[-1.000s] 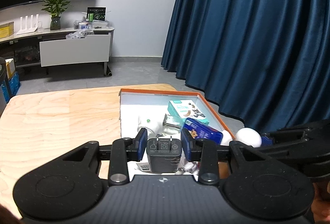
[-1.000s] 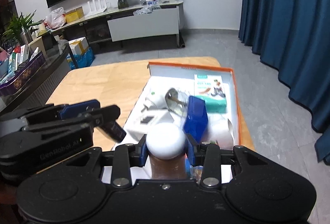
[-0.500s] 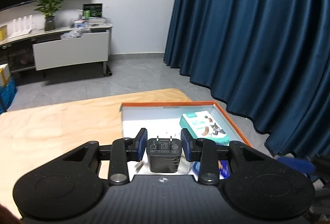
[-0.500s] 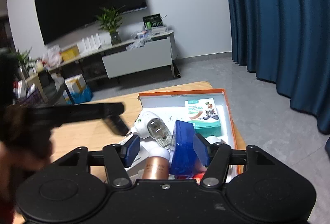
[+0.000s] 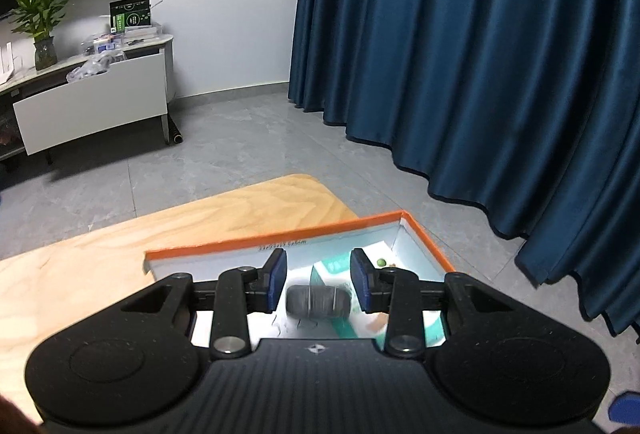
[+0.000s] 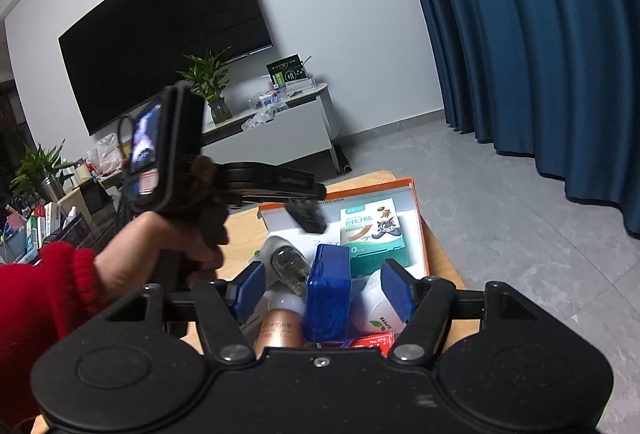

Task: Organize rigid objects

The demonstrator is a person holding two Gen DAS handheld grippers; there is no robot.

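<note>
Left wrist view looks over the pale wooden worktop (image 5: 240, 218), where an orange-rimmed tray (image 5: 280, 239) lies along the right edge, reaching to the far right corner

The left gripper (image 5: 319, 274) is closed on a black charger (image 5: 319, 301), which fills the gap between the blue pads and shows blurred. From the right wrist view, a hand (image 6: 160, 250) in a red sleeve (image 6: 40, 294) holds this gripper over the tray's far wall, with the charger just under its tips

The right gripper (image 6: 322, 288) hangs over the near end of the tray with its jaws opening. An upright blue box (image 6: 328, 290) stands between the pads in the view, and neither pad touches it

A teal box (image 6: 372, 234) lies flat against the tray's right wall, beyond the blue box. Left of the blue box a clear bulb (image 6: 288, 262) lies tilted. Nearer the camera stands a copper bottle (image 6: 280, 326) with a white cap
</note>
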